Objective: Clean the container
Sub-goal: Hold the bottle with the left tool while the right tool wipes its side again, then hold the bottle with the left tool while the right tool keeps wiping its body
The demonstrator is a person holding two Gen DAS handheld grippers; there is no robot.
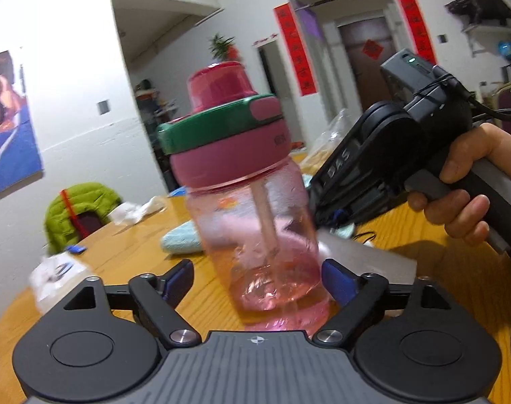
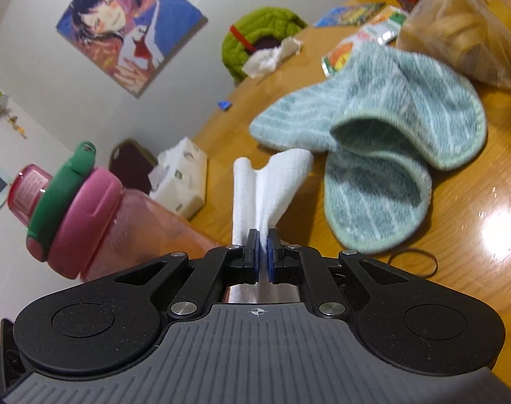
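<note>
The left claw (image 1: 257,277) is standing wide, its blue pads (image 1: 336,279) flanking the bottle's (image 1: 255,222) base; the left pad is clear of the plastic, the right one just beside it. The pink bottle, lid (image 1: 221,124) on, is tilting over the desk (image 1: 440,269). At 3 o'clock, the right claw (image 2: 262,252) is pinching a white wipe (image 2: 265,185), with a green cloth (image 2: 383,148) lying at its 1 o'clock

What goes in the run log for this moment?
left gripper: open around pink bottle | right gripper: shut on white wipe
</note>
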